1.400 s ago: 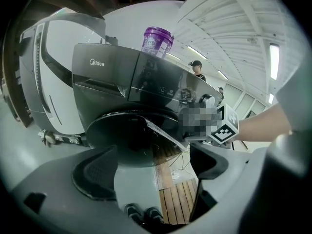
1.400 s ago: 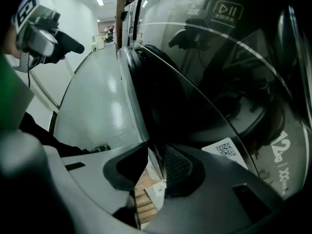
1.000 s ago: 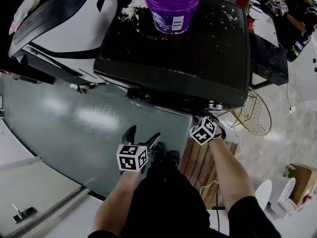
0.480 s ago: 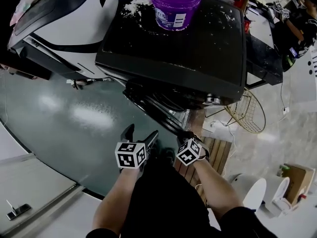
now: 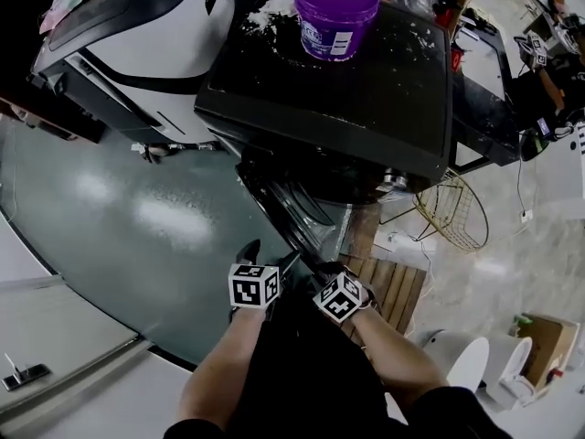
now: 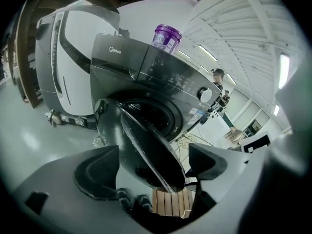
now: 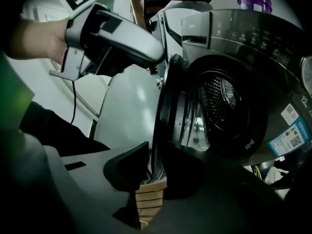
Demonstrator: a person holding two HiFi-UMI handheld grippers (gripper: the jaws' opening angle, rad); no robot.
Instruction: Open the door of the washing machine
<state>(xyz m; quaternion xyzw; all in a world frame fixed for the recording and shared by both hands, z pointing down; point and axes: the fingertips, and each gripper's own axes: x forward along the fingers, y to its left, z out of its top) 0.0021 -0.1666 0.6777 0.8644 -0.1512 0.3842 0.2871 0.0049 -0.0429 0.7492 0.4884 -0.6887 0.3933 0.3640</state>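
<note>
Washing machine: the dark washing machine (image 5: pixel 366 108) stands on a shiny green floor (image 5: pixel 137 208). Its round hole faces the person.
Door: the door (image 5: pixel 291 219) is partly open. It swings out from the side of the hole nearest the white machine (image 5: pixel 146 35). Its free edge points toward the person.
Drum: in the right gripper view, the shiny metal drum (image 7: pixel 222 101) shows inside the hole, past the open door.
Right gripper: the right gripper (image 7: pixel 155 172) has its jaws closed on the door's free edge, with one jaw on each side of the rim.
Left gripper: the left gripper (image 6: pixel 152 167) has its jaws wide apart and holds nothing. It is just beside the right gripper. The door's edge shows in the gap between its jaws. It looks like they do not touch the door, but that is hard to tell.
Bucket: a purple bucket (image 5: pixel 335 14) sits on top of the washing machine, near the back.
Nearby: wooden slats (image 5: pixel 393 286) lie on the floor under the right arm. A wire basket (image 5: pixel 454 210) stands beside the washing machine.
</note>
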